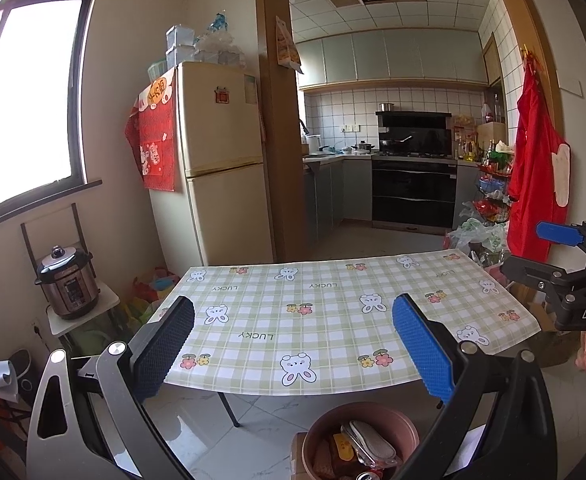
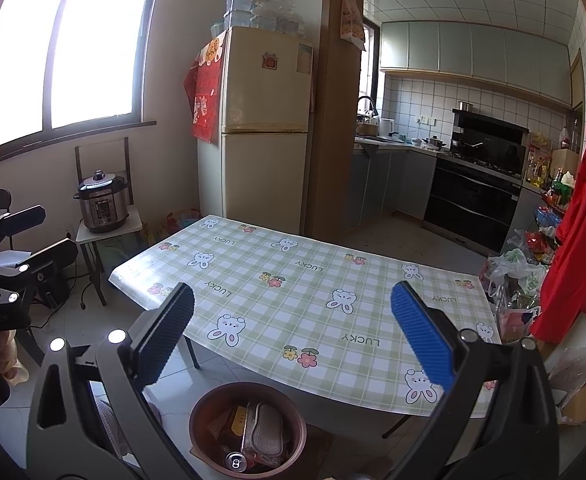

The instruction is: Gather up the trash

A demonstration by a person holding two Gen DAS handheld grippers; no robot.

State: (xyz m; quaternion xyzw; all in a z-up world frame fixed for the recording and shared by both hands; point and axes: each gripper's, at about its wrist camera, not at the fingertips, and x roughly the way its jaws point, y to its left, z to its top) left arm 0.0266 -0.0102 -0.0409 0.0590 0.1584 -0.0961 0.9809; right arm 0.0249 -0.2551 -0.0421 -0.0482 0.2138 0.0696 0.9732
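Trash (image 2: 253, 436) in bin (image 2: 201, 412) beside table (image 2: 293, 288)

"LUCKY" printed repeatedly, upside down from here, on the checked tablecloth (image 1: 333, 320) over the tabletop, "DAS" in white letters on the right gripper (image 1: 565, 248) body, other labels unreadable

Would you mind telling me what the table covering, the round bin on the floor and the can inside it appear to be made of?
The table covering looks like wipeable vinyl or oilcloth: it shows a printed check, a slight sheen and stiff overhanging edges. The bin seems to be matte pinkish-brown plastic with a smooth moulded rim. The can appears to be aluminium, with a shiny silver top and pull-tab. Both tongs are open and hold nothing.
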